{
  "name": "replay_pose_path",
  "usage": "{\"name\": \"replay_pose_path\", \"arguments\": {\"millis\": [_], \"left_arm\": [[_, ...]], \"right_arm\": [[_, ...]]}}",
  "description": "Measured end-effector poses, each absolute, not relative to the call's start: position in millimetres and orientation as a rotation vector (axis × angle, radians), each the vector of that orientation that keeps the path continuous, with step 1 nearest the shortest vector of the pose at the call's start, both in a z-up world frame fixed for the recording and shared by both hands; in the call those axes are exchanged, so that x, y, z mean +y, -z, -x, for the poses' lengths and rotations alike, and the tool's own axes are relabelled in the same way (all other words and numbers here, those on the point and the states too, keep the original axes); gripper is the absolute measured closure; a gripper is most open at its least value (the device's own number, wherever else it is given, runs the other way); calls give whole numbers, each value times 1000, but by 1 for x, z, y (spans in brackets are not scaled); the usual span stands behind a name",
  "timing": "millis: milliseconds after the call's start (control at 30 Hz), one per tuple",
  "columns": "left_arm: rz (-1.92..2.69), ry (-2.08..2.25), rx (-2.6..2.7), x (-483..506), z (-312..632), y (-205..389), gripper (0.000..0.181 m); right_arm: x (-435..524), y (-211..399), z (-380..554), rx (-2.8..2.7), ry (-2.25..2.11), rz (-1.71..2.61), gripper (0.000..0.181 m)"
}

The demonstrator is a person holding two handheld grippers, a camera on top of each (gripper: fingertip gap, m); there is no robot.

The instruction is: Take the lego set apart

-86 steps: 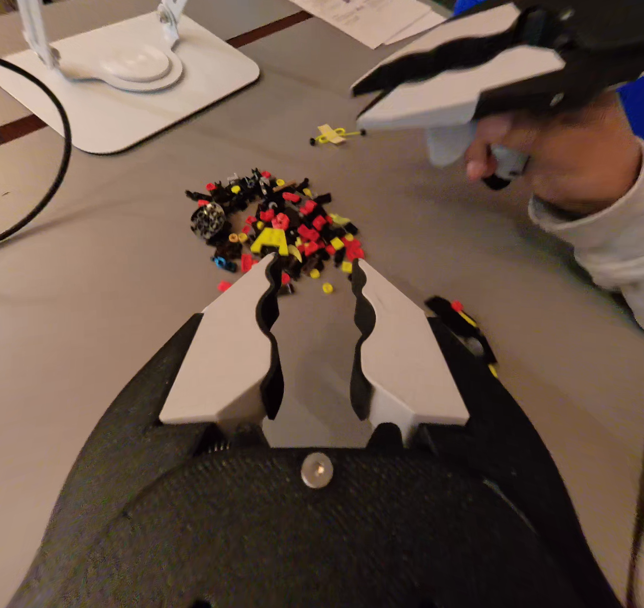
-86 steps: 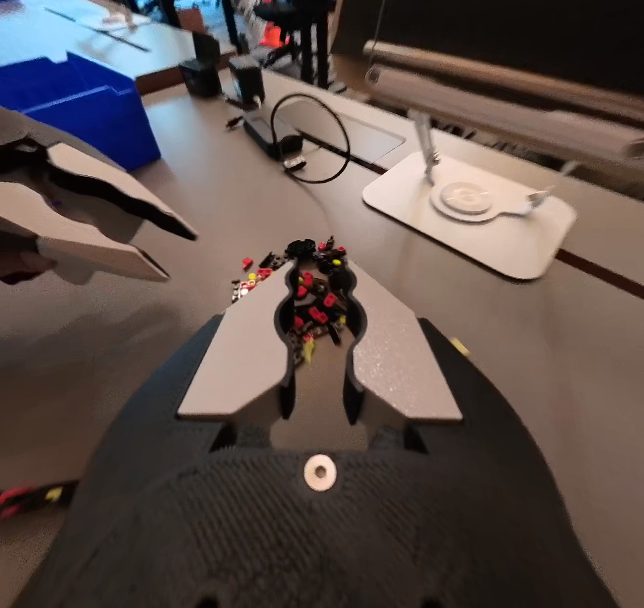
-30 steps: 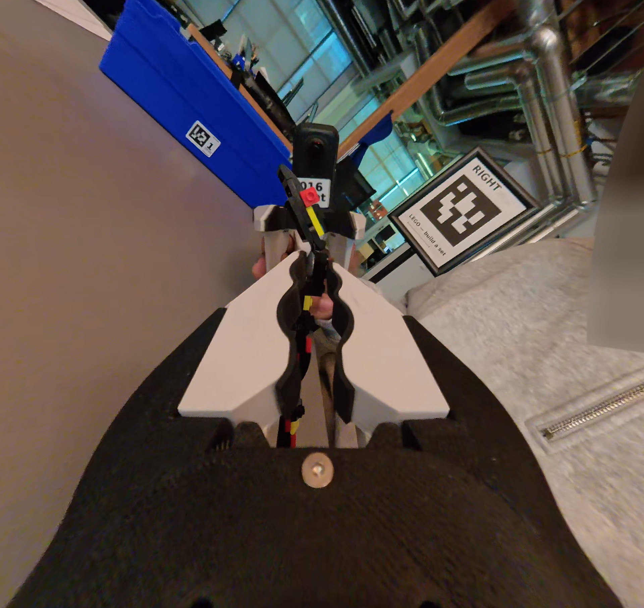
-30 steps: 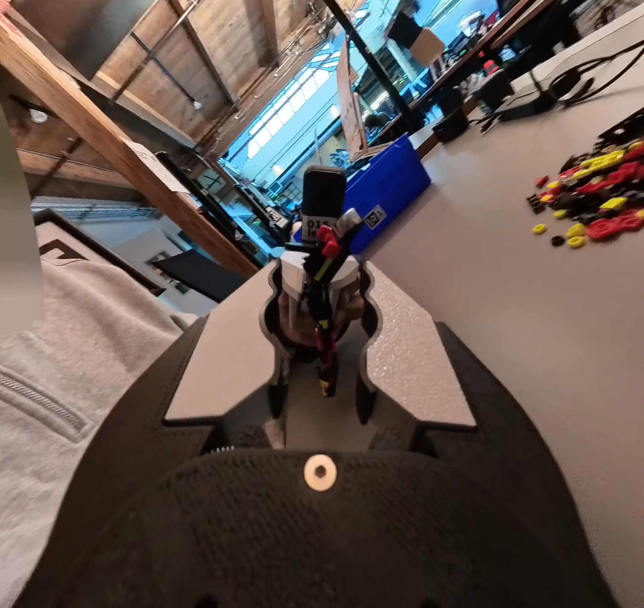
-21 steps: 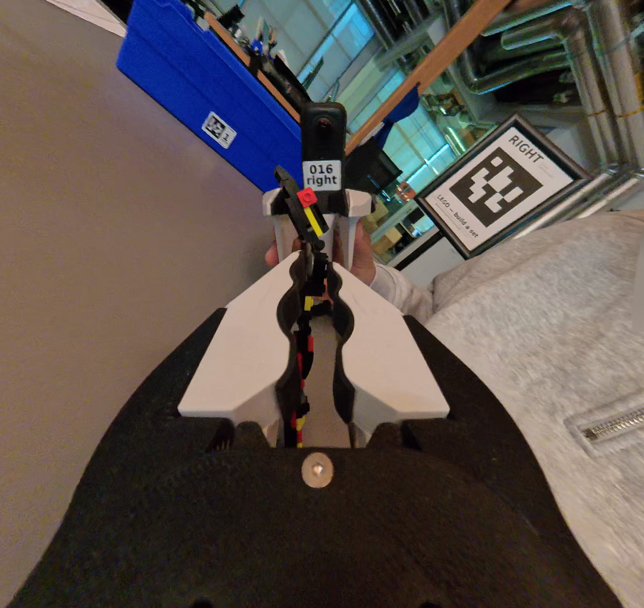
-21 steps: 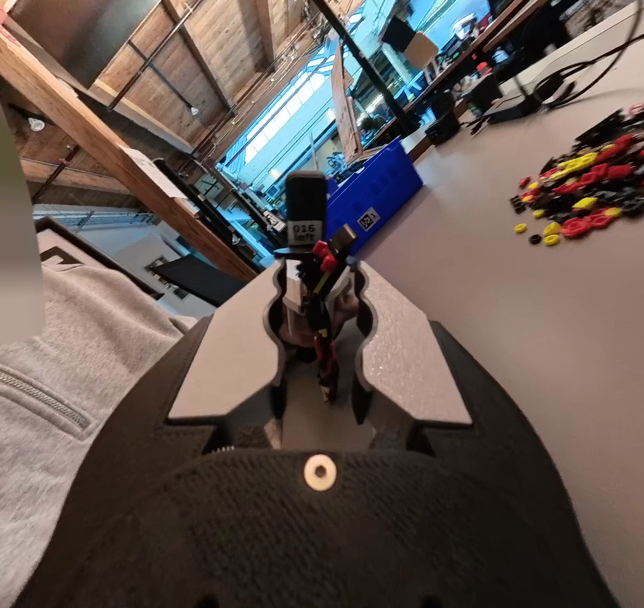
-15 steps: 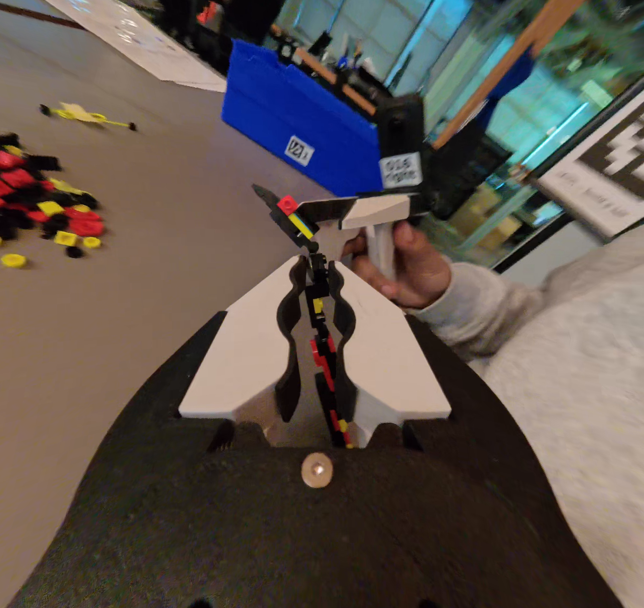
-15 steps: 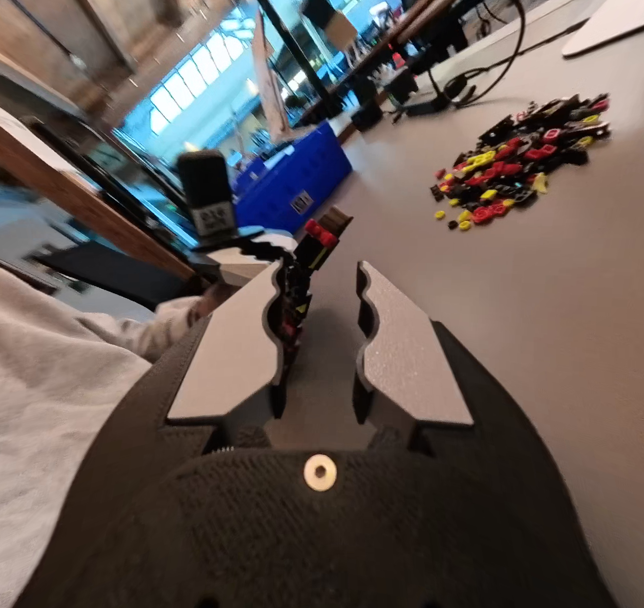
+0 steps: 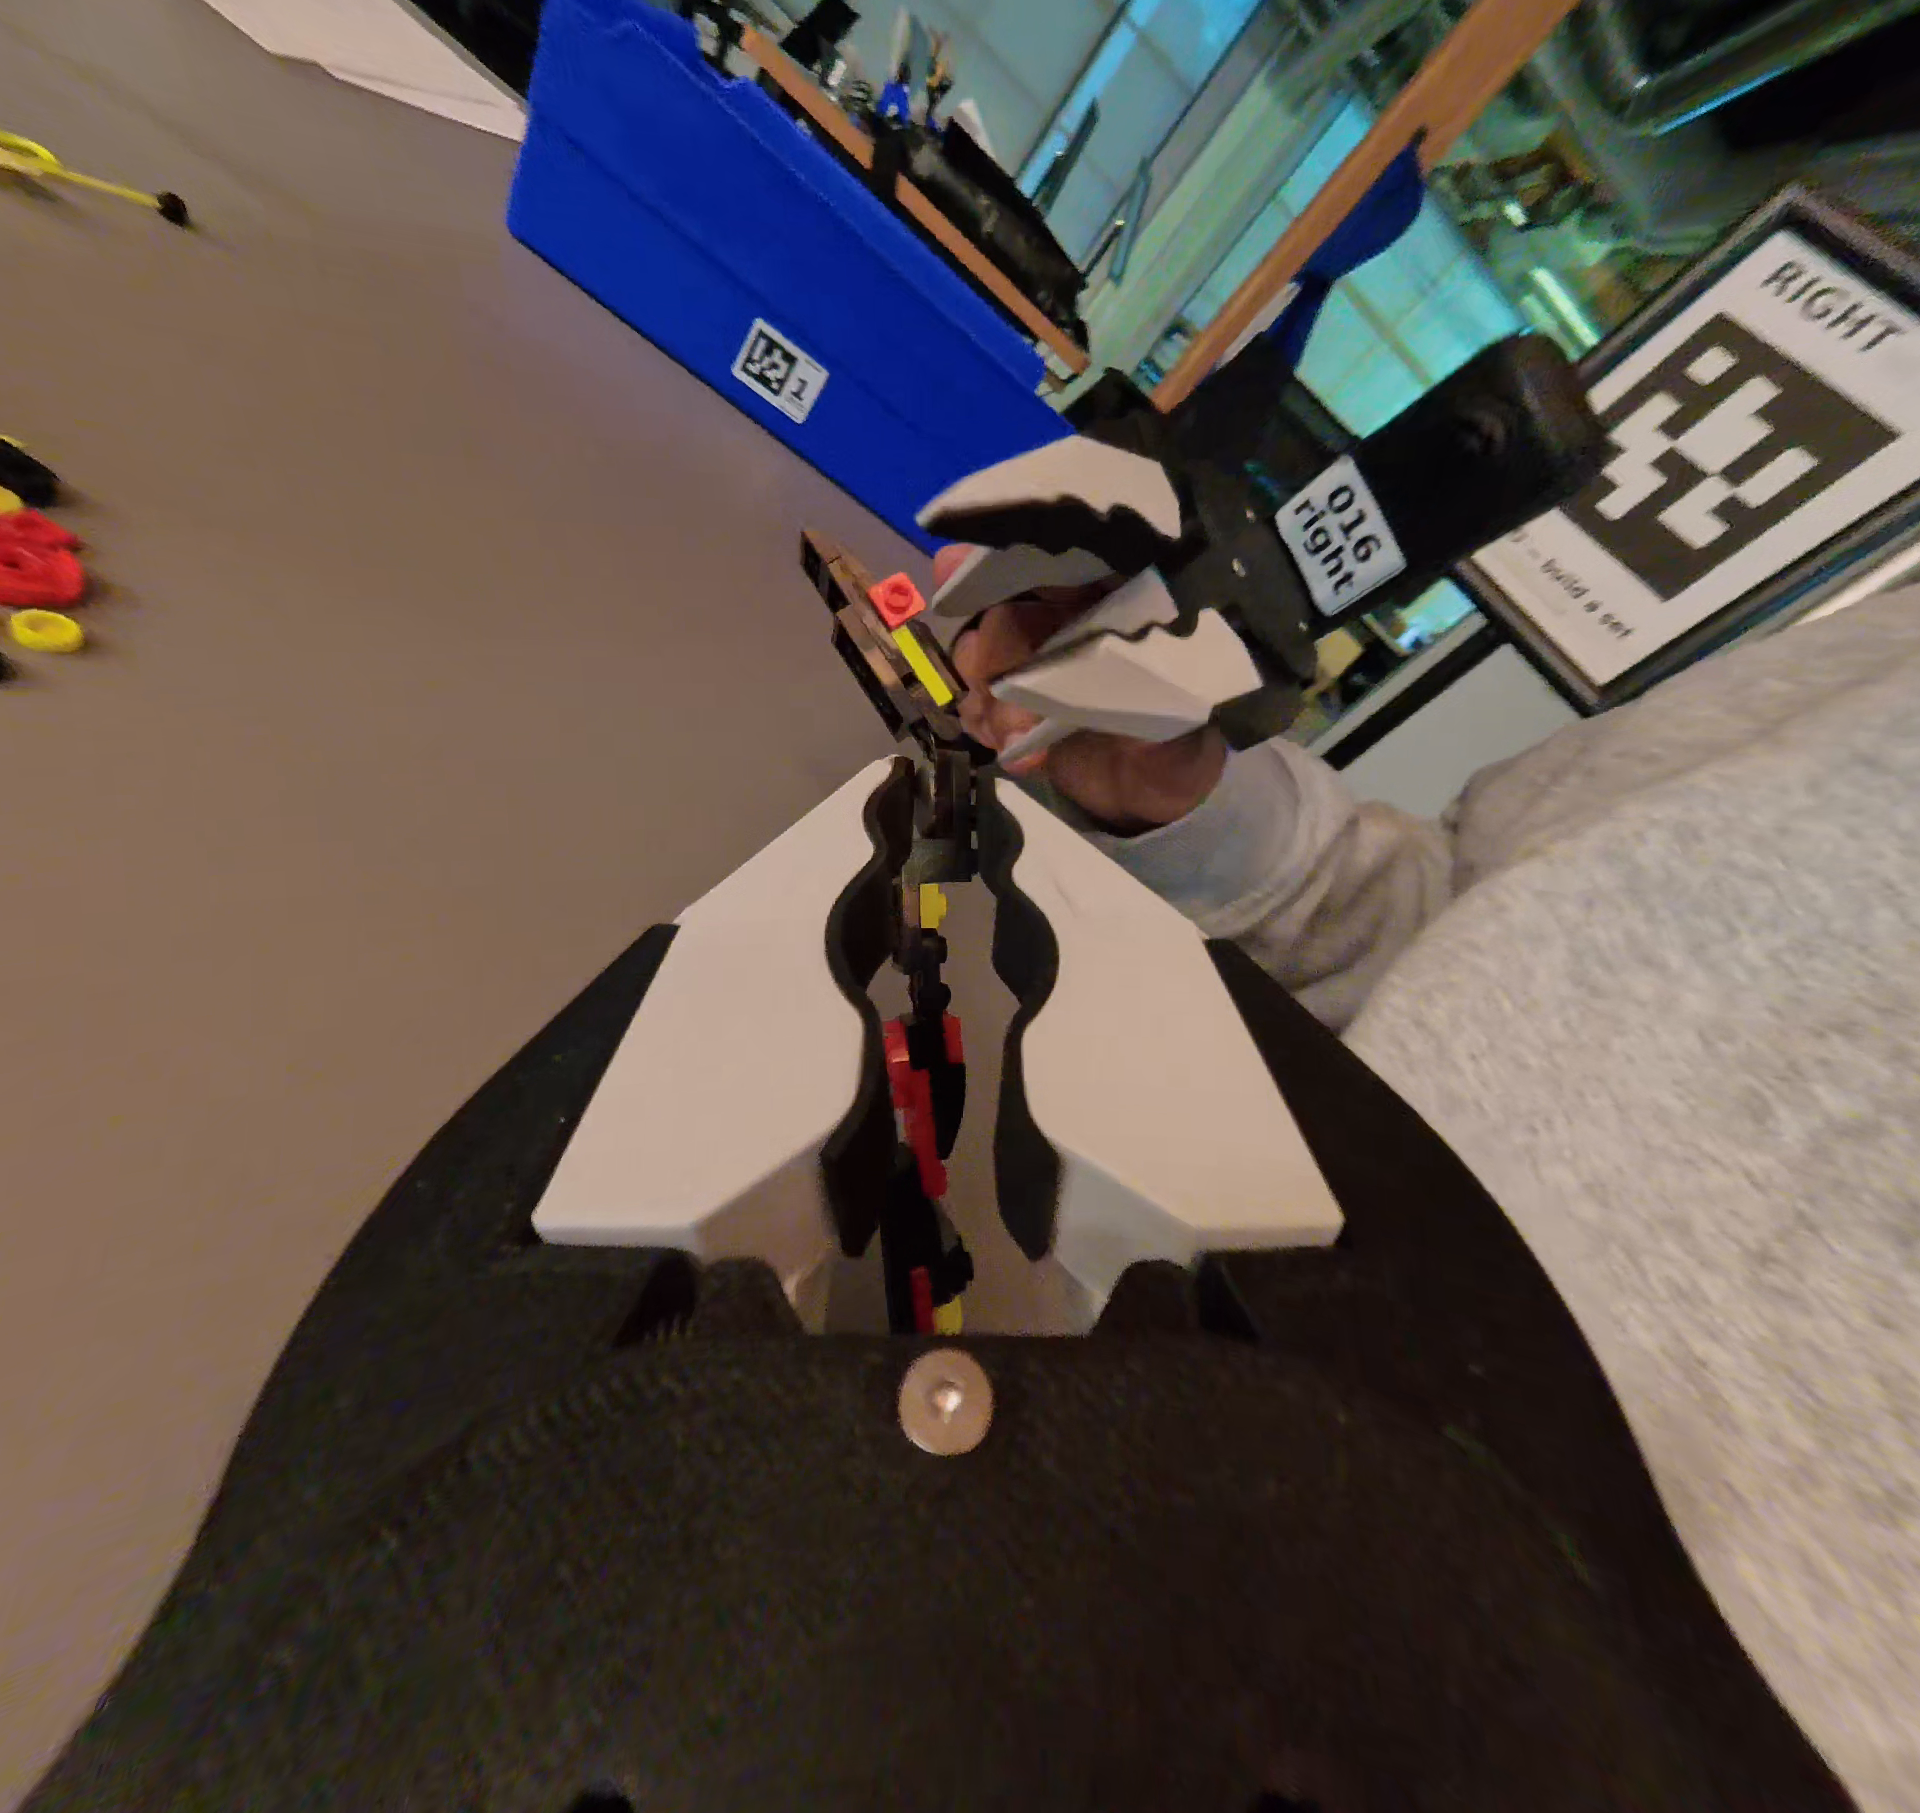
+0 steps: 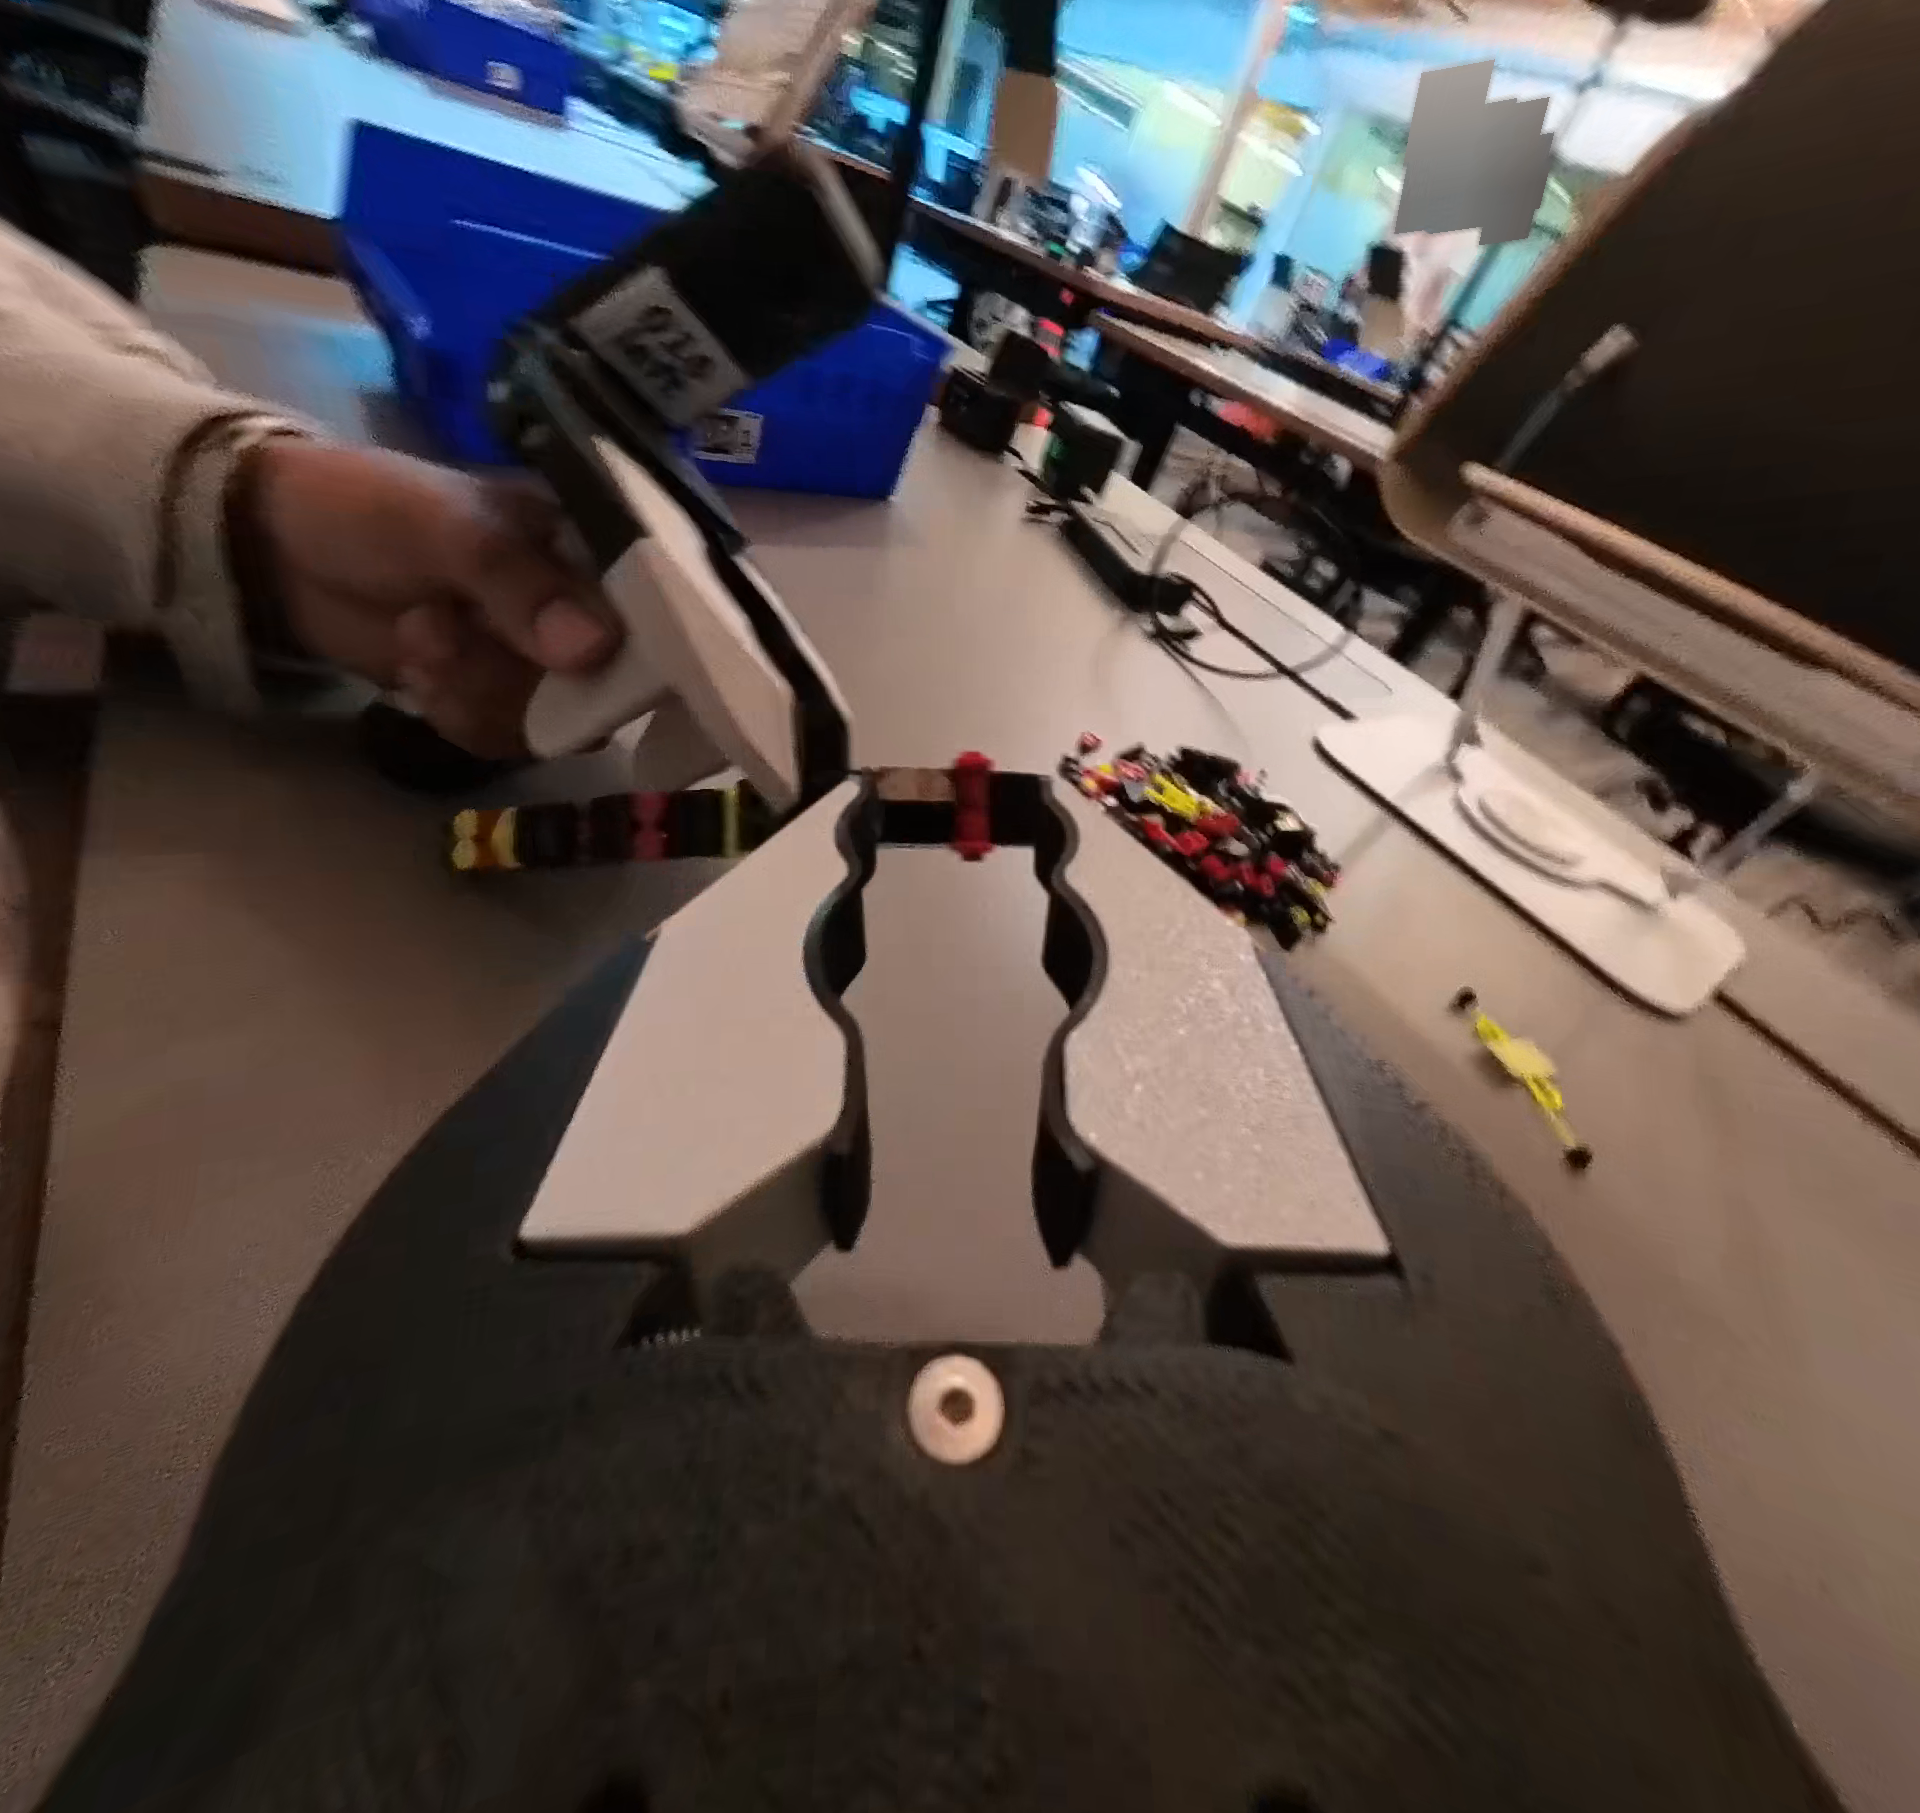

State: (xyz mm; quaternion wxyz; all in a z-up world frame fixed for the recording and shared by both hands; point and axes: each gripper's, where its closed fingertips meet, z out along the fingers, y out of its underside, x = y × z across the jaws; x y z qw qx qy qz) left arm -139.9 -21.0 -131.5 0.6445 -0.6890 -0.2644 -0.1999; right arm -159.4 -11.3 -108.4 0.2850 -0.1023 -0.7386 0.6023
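Since half a second ago we swung our right claw [image 10: 951,807] aside, spread wide; our left claw [image 9: 940,797] pinches the lego strip [image 9: 920,1088].

Dim indoor light, motion-blurred, fisheye-warped edges

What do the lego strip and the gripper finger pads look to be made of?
Lego strip: hard glossy plastic, judging by studded black, red and yellow pieces. Left gripper fingers: matte white, likely printed plastic; their wavy black inner pads look rubbery, uncertain.
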Motion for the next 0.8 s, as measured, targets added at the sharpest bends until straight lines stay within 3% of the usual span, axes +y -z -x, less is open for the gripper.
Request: {"name": "replay_pose_path", "arguments": {"millis": [600, 700, 800], "left_arm": [[1572, 546, -539, -22, 129, 130, 171], [1557, 541, -574, -20, 132, 130, 156], [1580, 554, -570, -17, 129, 133, 164]], "right_arm": [[-23, 117, 147, -2129, -1709, 306, 168], [-27, 120, 141, -2181, -1735, 309, 168], [-29, 123, 142, -2202, -1689, 324, 168]]}}
